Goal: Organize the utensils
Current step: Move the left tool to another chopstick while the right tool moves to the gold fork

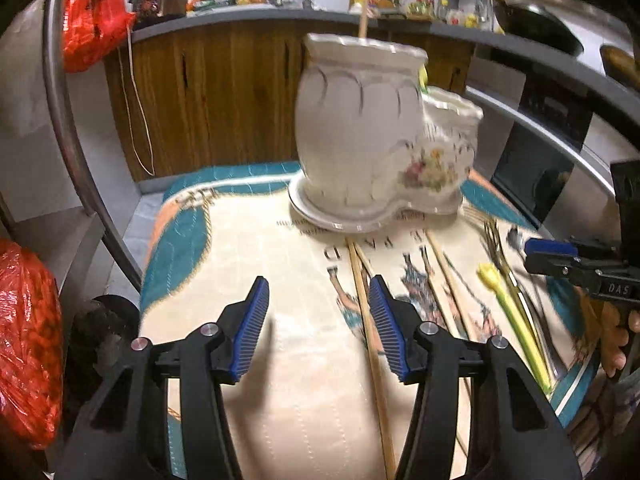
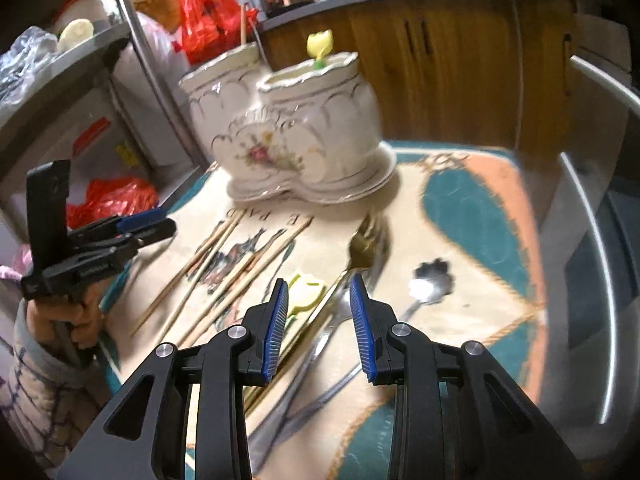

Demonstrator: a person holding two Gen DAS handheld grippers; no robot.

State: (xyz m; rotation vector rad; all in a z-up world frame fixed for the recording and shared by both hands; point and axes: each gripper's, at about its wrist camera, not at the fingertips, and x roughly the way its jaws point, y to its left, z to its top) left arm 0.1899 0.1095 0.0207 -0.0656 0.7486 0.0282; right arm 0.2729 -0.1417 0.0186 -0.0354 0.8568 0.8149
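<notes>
Item: white holder [image 1: 360, 132], ceramic, two joined pots with a flower print, standing on its own saucer at the far end of a printed mat [image 1: 248, 320]. One wooden stick rises from the taller pot; a yellow flower-topped piece [image 2: 319, 46] stands in the other.

Item: chopsticks [image 2: 224, 276], several, wooden, lying loose and fanned on the mat in front of the holder.

Item: gold fork [image 2: 362, 246], lying flat to the right of the chopsticks, tines toward the holder.

Item: silver spoon [image 2: 430, 284] with a flower-shaped bowl, lying apart on the right.

Item: yellow flower-headed utensil [image 1: 516, 320], flat on the mat among the long metal handles.

Item: left gripper [image 1: 318, 328], above the mat, fingers partly apart, nothing pressed between them; one chopstick runs just under its right finger.

Item: right gripper [image 2: 320, 324], above the fork and spoon handles, fingers narrowly apart, gripping nothing.

Background: wooden cabinets, grey counter, red plastic bags [image 1: 92, 12]. Frames are blurred.
</notes>
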